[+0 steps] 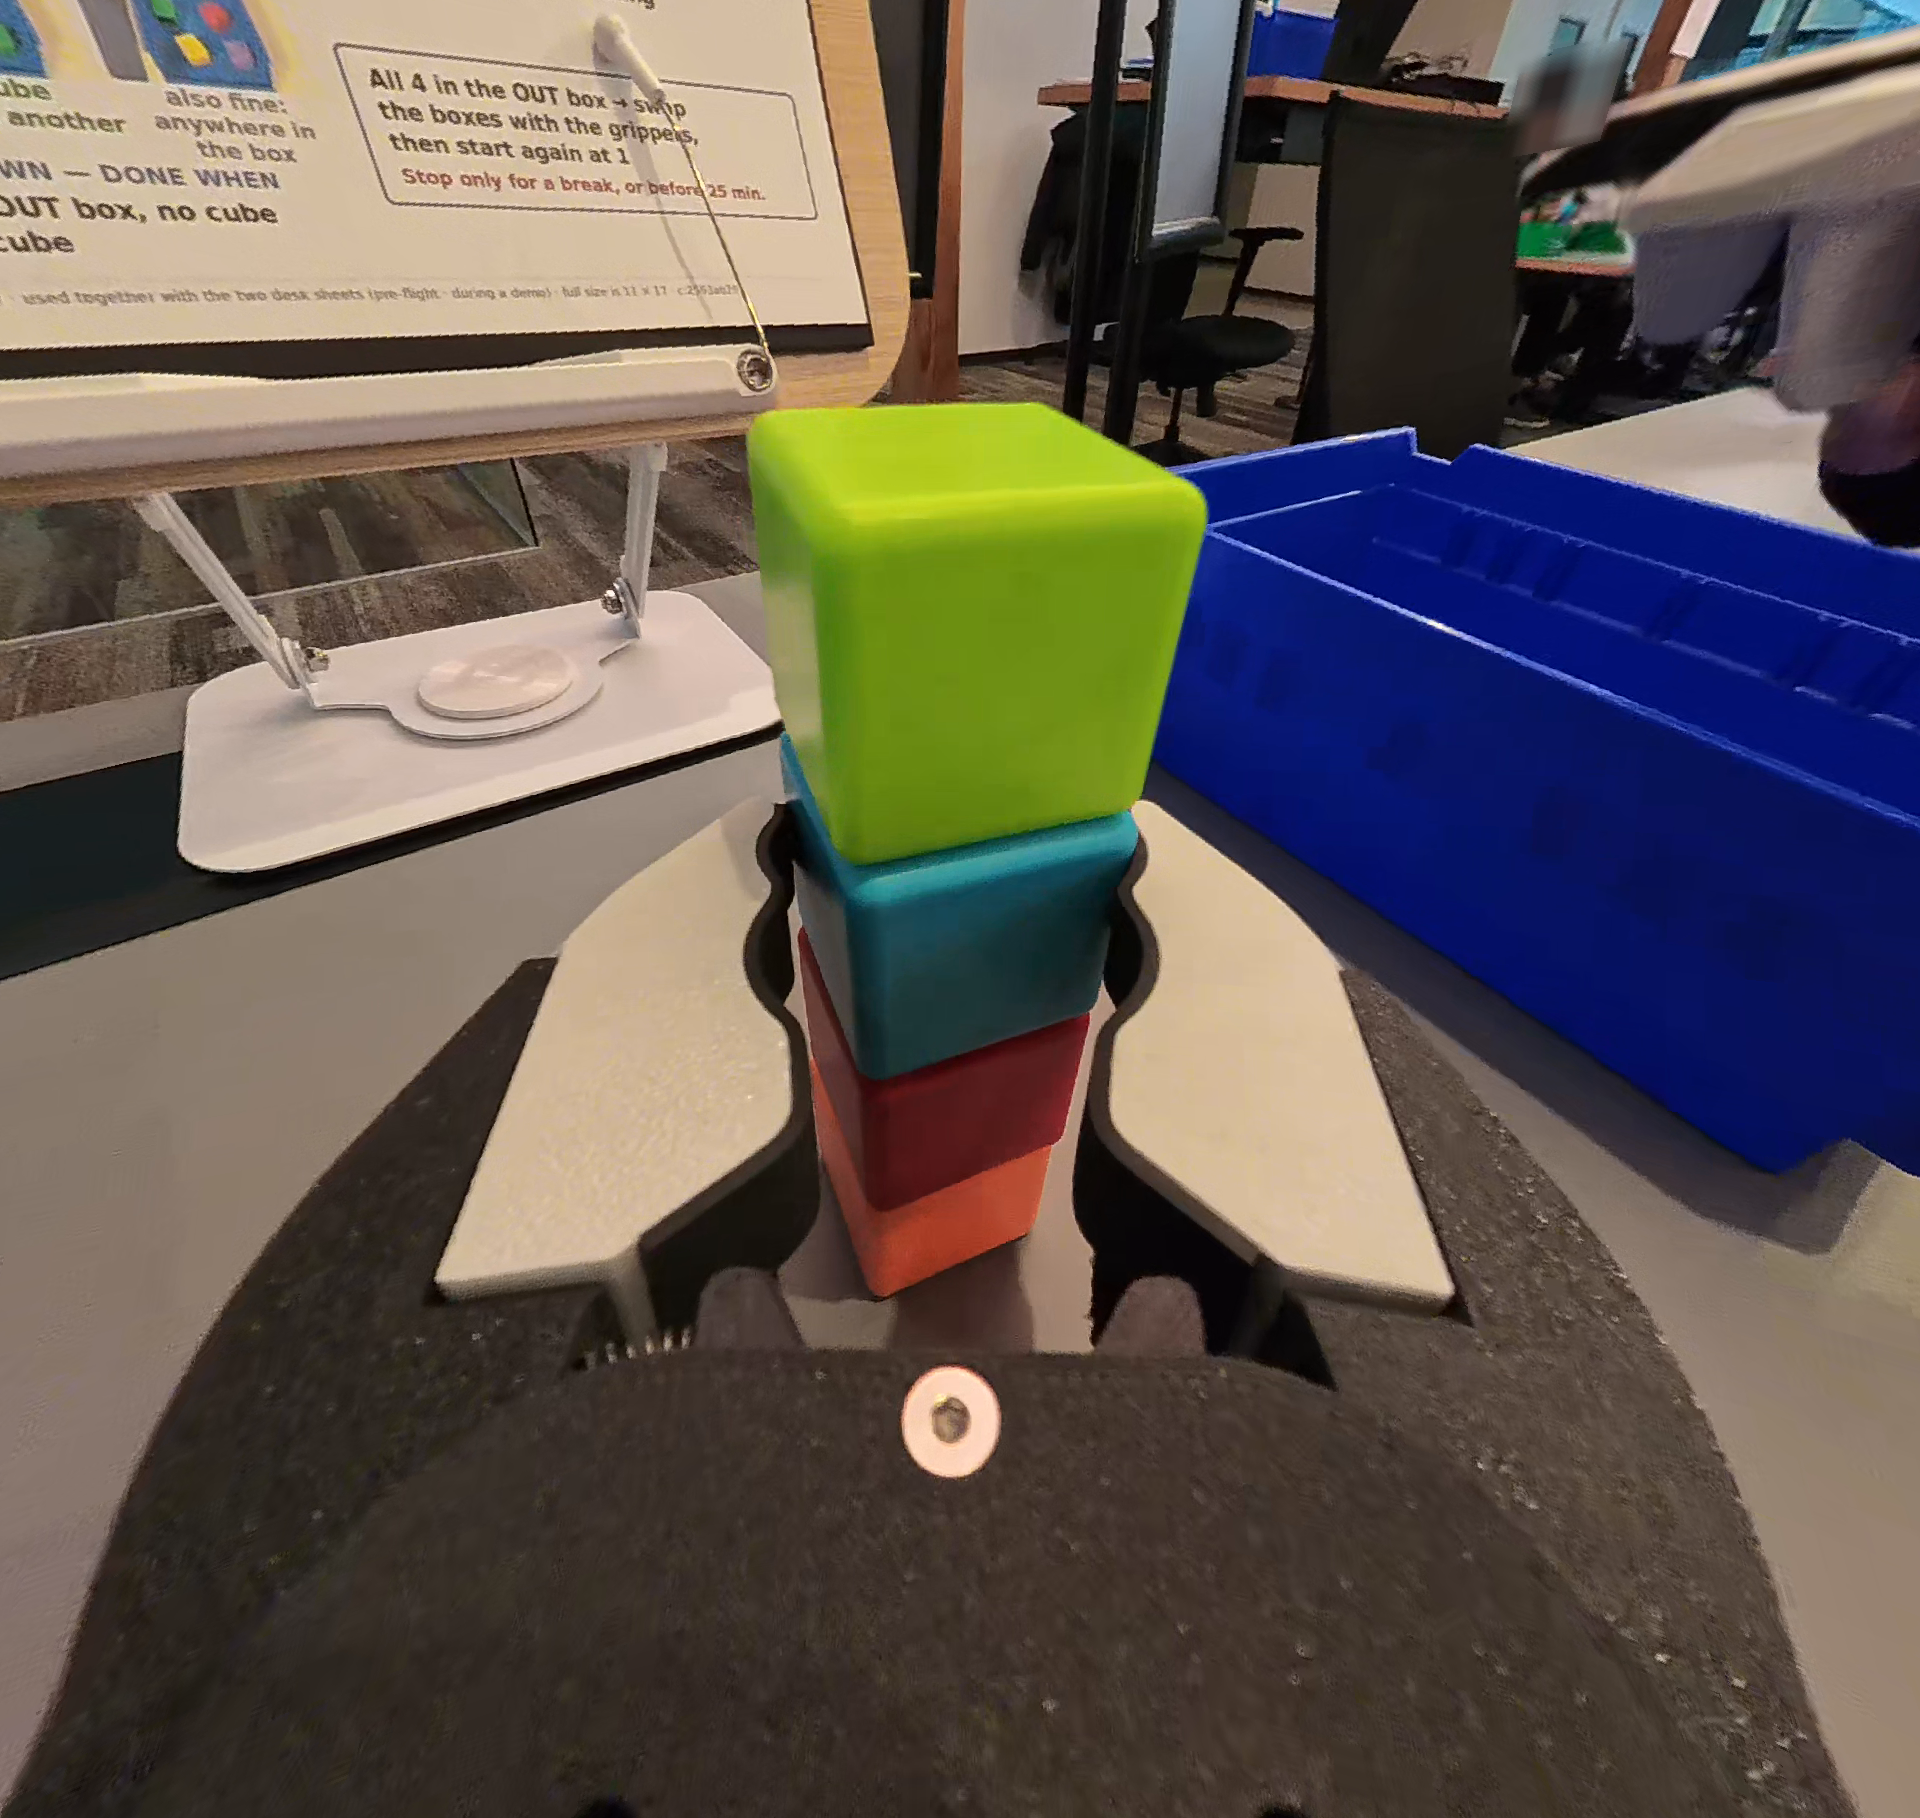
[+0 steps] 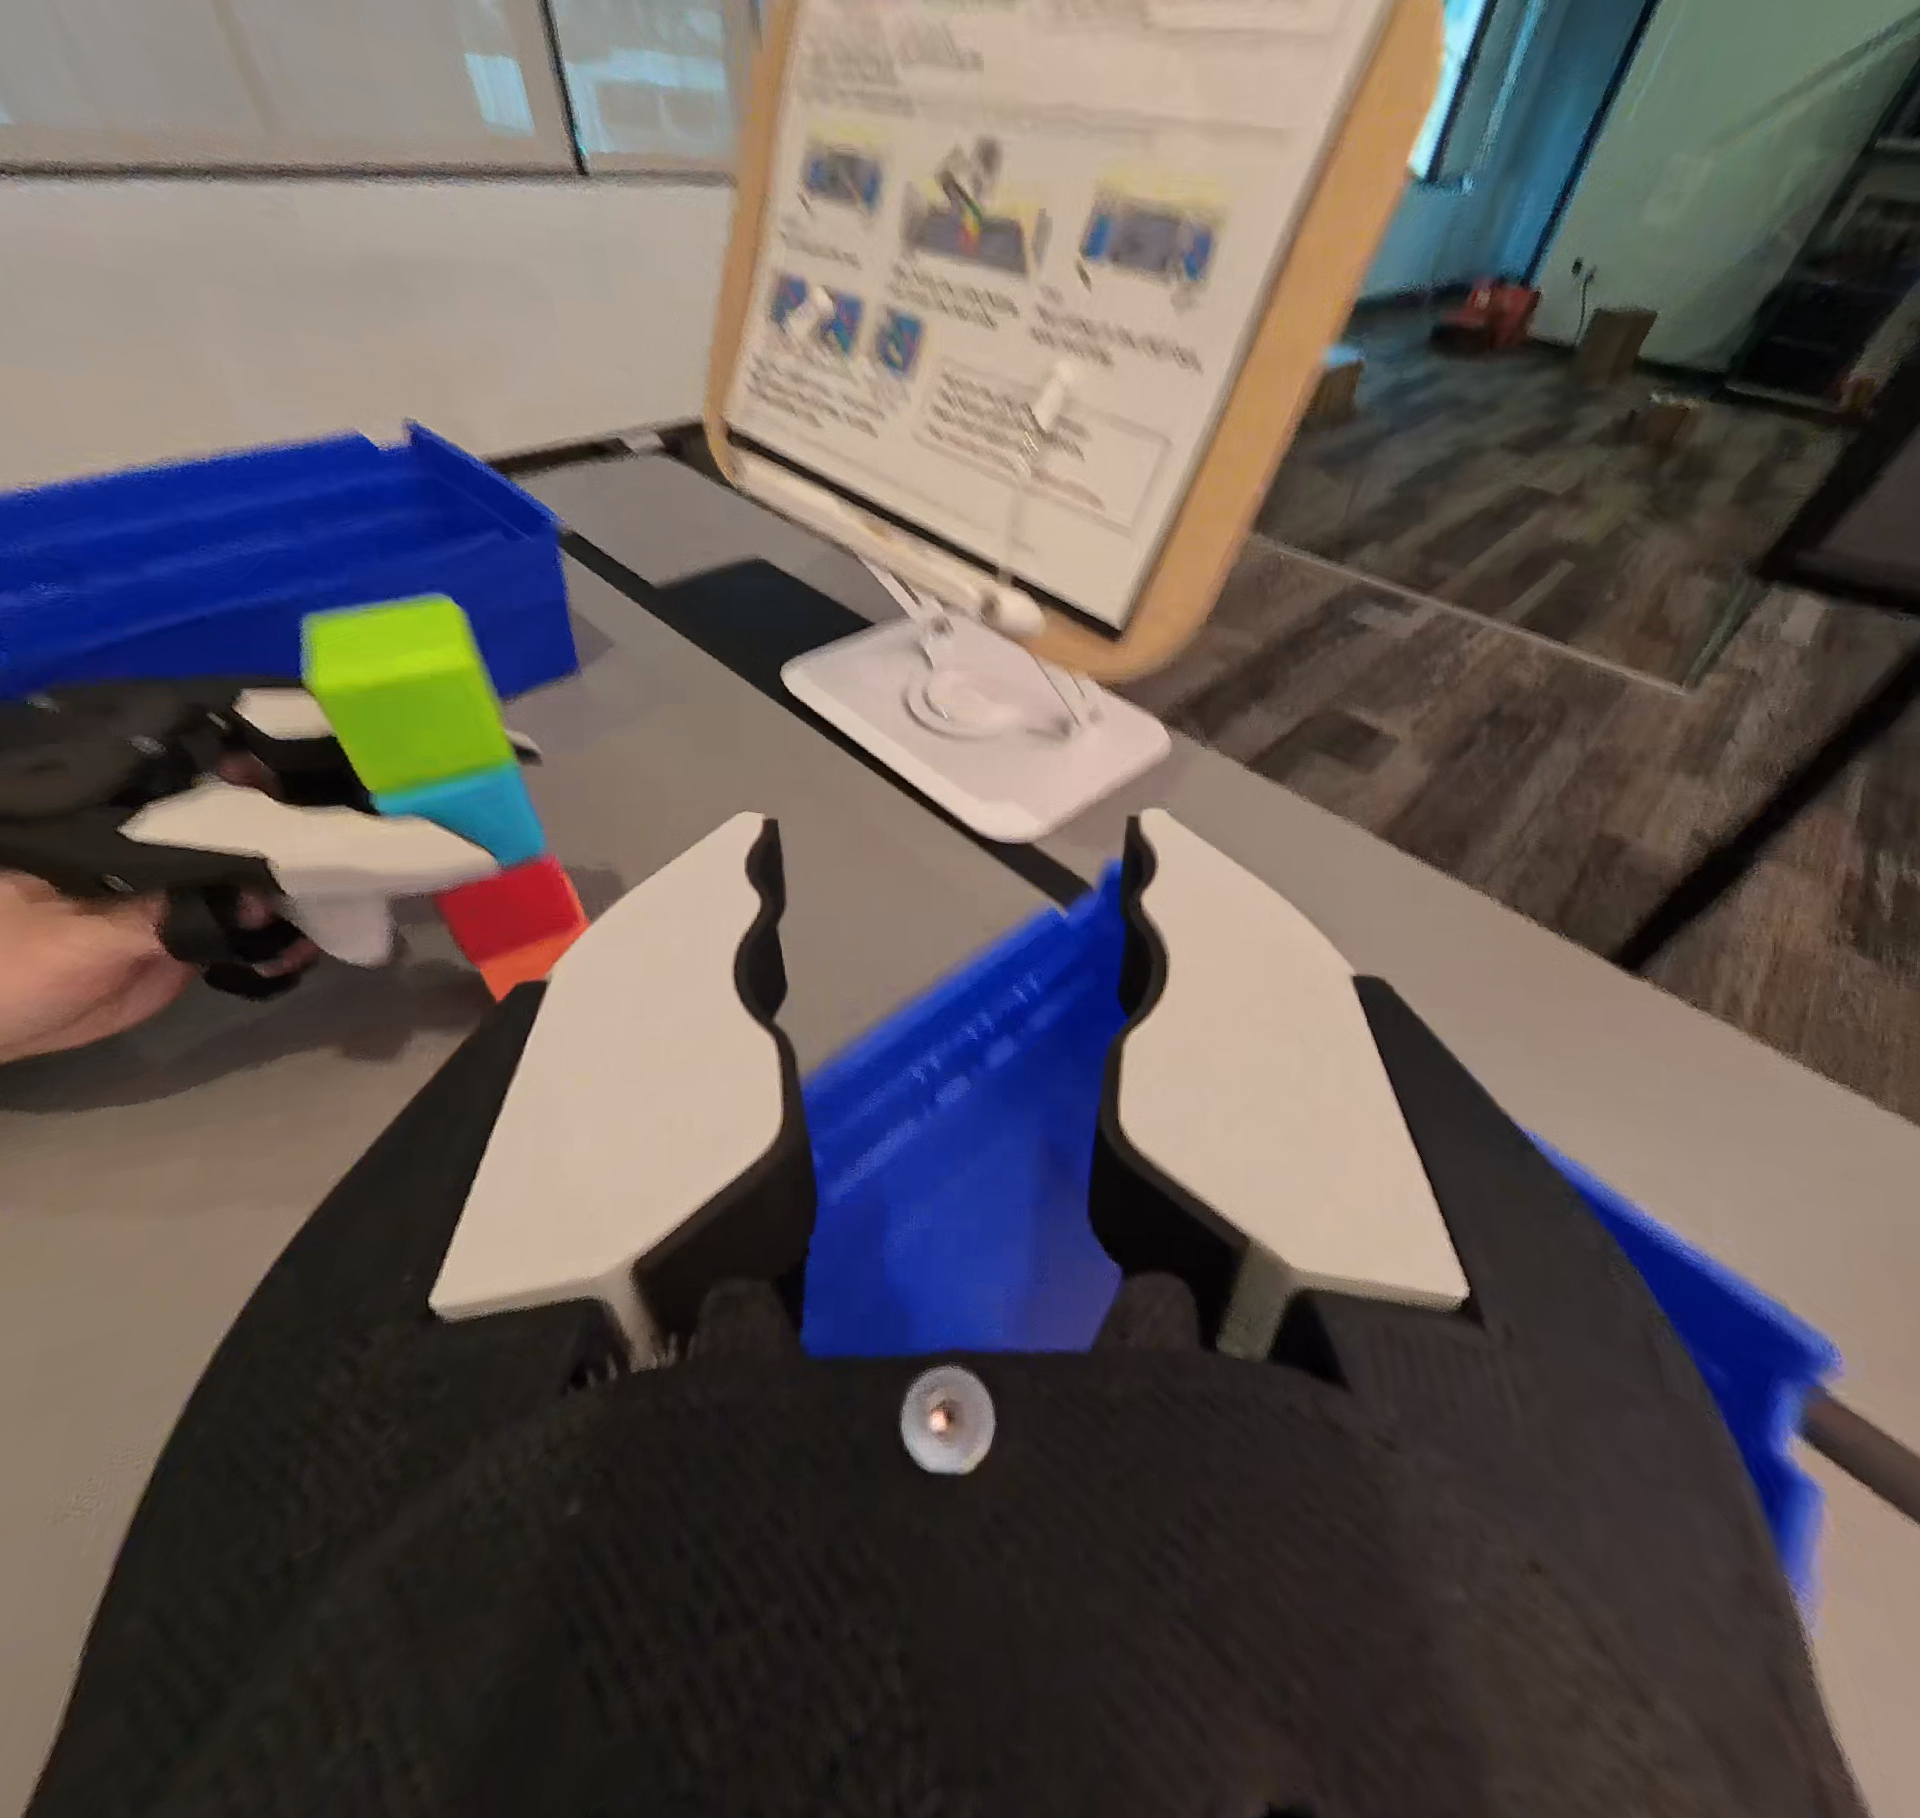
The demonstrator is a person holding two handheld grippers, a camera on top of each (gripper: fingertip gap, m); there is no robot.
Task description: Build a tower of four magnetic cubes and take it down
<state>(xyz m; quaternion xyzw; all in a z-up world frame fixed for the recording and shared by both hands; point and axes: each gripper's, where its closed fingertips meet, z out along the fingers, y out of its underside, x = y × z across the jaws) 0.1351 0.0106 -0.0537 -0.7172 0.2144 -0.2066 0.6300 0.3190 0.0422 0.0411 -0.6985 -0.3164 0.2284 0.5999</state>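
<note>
A grey tabletop (image 1: 312, 1093) in an office with dark wood-patterned flooring carries the whole scene. On it stands a tower of four cubes, its long axis vertical, though in the right wrist view the stack looks to lean a little, top end tipped away from the right gripper. From the base up: an orange cube (image 1: 951, 1233) touching the table, a dark red cube (image 1: 961, 1114) on it, a teal cube (image 1: 971, 947) above that, and a lime-green cube (image 1: 971, 625) on top. The faces sit flush, each cube turned slightly so one vertical edge points toward the left wrist camera.

The left gripper (image 1: 951, 895) has its two pale fingers either side of the tower at the height of the teal cube; the dark inner pads look to press on that cube's sides, so it seems to be pinching the teal cube, with the green one standing free above the fingertips. The right wrist view shows the same grip from the side (image 2: 457, 833), with a person's hand (image 2: 62, 968) on the handle.

Just to the tower's right in the left wrist view lies a blue bin (image 1: 1558, 812), open side up. Behind the tower, to its left, a wood-framed instruction board (image 1: 436, 106) leans on a white stand (image 1: 468, 719).

The right gripper (image 2: 951, 864) is well apart from the tower, its jaws spread wide with nothing between them, hovering over a second blue bin (image 2: 956, 1197)
</note>
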